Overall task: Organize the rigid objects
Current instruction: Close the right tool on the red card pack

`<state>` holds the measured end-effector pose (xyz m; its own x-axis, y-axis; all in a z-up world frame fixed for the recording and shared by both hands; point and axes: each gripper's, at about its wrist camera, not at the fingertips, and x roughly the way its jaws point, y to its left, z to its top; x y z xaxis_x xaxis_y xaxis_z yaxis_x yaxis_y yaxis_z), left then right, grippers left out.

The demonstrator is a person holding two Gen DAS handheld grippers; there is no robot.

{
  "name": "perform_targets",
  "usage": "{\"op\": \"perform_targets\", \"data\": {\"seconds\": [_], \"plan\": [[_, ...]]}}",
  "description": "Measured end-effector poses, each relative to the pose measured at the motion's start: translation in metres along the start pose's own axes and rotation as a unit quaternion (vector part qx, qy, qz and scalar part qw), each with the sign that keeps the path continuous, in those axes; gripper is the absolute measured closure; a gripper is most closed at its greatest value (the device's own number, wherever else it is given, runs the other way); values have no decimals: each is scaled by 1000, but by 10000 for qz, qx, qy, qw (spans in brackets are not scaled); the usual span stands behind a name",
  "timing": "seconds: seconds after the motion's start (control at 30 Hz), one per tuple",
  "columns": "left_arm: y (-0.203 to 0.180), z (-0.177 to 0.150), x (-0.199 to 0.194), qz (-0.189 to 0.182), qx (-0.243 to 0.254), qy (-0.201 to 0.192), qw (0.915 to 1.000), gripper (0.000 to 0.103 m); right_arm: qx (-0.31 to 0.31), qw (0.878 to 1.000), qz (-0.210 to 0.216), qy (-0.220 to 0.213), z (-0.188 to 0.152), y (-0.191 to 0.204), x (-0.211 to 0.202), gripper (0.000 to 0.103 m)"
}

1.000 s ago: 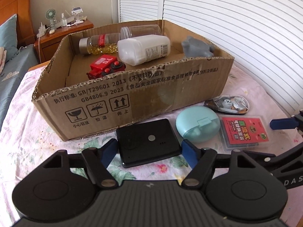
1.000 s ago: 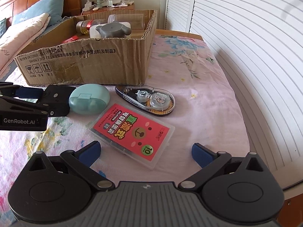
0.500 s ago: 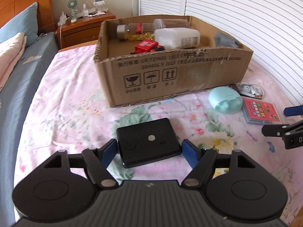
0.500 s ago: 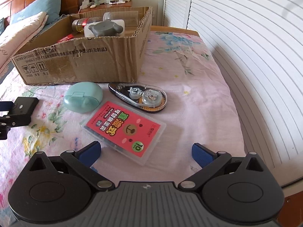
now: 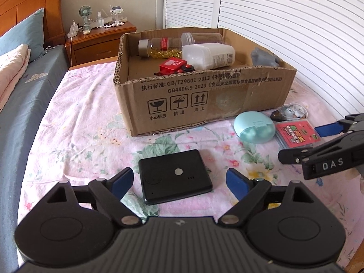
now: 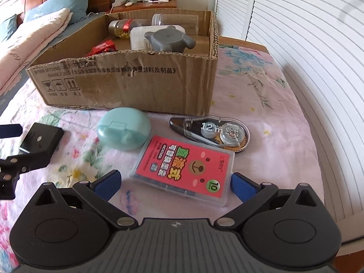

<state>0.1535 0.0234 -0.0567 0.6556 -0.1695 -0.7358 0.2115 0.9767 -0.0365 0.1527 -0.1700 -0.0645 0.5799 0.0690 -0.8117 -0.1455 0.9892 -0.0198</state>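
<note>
A flat black device lies on the floral bedsheet between the open fingers of my left gripper, with gaps on both sides. It also shows in the right wrist view. My right gripper is open around the near end of a red card case. A mint oval case and a correction tape lie behind it. The cardboard box stands beyond, holding bottles, a red toy and a grey piece.
A wooden nightstand with a small fan stands behind the box. Pillows and a blue sheet lie at the left. White shutters run along the right. The bed edge is close on the right in the right wrist view.
My left gripper pulled back from the box with the black device, then opened, so the device now lies free between the fingers. My right gripper moved forward around the red card case.
</note>
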Motion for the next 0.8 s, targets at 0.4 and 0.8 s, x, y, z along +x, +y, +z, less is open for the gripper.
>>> {"op": "perform_targets", "data": {"seconds": [0.4,0.8], "plan": [[2,5,16,47,-187,92,9998,25,258,9994,-214,-132,2,-1,0,8],[-6,-11,-3,-313,611,190,9975,31,-133,9998,102,-50,-20,-9,-19,9]]}}
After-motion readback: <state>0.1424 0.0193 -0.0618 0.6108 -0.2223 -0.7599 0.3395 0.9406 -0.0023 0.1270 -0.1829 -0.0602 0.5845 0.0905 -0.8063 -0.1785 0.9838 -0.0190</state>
